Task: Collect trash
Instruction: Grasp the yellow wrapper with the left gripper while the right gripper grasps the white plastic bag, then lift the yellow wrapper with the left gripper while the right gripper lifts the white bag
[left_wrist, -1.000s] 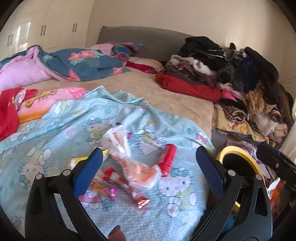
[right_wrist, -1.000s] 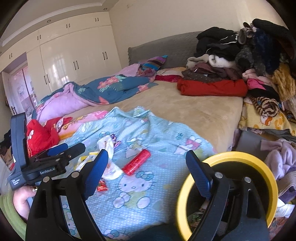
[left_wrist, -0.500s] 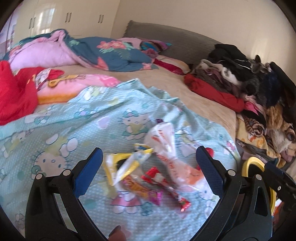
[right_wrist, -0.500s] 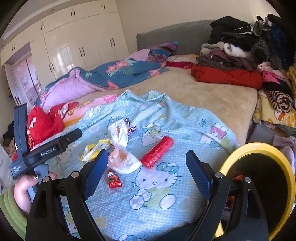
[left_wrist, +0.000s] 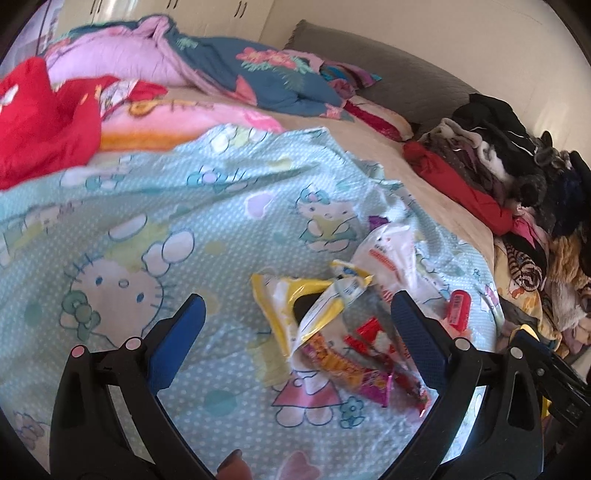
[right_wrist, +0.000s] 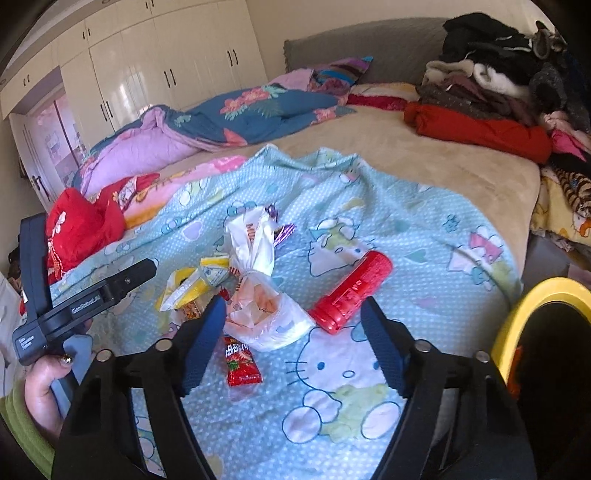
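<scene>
Both claws are descending toward the wrappers lying near the bed's edge; right claw, narrowing but empty, is nearing the white bag; left claw is spread.

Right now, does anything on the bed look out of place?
Yes. Trash is scattered on the light blue cartoon sheet: a crumpled white plastic bag, a torn yellow wrapper, red snack packets and a red tube, lying loose instead of in the yellow-rimmed bin.
</scene>
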